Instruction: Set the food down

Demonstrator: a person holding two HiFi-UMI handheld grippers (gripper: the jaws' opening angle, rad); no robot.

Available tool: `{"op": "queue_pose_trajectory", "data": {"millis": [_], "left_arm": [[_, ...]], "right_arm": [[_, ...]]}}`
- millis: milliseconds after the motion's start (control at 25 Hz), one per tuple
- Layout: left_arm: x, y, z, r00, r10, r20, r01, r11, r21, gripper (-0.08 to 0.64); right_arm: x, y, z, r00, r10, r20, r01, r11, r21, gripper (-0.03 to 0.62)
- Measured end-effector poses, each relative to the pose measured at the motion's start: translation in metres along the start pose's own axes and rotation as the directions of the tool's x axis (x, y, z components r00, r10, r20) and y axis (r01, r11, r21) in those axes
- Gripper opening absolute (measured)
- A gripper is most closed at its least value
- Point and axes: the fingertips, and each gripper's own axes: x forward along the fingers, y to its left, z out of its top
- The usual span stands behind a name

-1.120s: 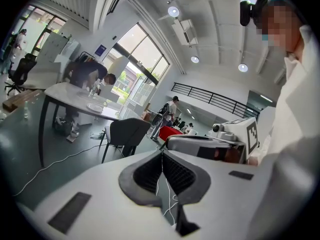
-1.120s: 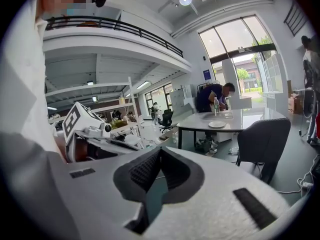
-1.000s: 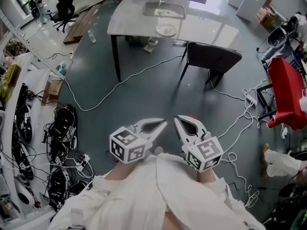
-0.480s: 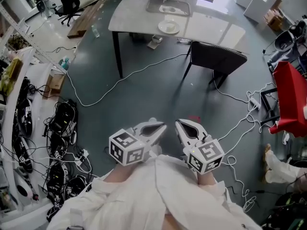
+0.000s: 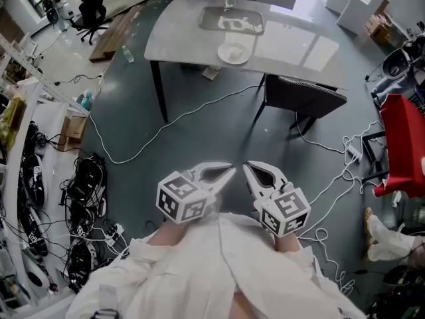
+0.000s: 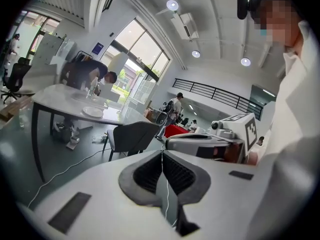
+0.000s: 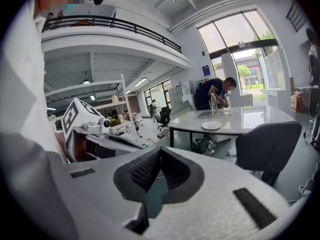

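The left gripper (image 5: 228, 172) and right gripper (image 5: 247, 167) both have their jaws closed on nothing, well short of the bench (image 5: 179, 42). A plate (image 5: 233, 53) sits there, and whether it carries food is too small to tell. The approach should skirt the chair (image 5: 302, 95) and open the jaws only beside the plate.

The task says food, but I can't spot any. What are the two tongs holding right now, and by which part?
Nothing. The left tongs and right tongs are both shut with nothing between them.
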Motion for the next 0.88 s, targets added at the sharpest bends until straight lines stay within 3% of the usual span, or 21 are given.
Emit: {"op": "queue_pose_trajectory", "data": {"millis": [400,560,880], "left_arm": [[0.033,0.102,0.091,0.999,-0.043,0.013,0.042,0.998,0.044,0.017],[0.04,0.136,0.115,0.999,-0.048,0.012,0.047,0.997,0.059,0.017],[0.05,0.172,0.134,0.997,-0.079,0.001,0.079,0.997,0.011,0.017]], "right_arm": [[0.098,-0.071,0.07,0.998,-0.051,0.045,0.051,0.999,0.007,0.002],[0.132,-0.091,0.09,0.997,-0.065,0.047,0.065,0.998,0.002,0.002],[0.167,-0.111,0.1,0.996,-0.083,0.025,0.082,0.996,0.026,0.002]]}}
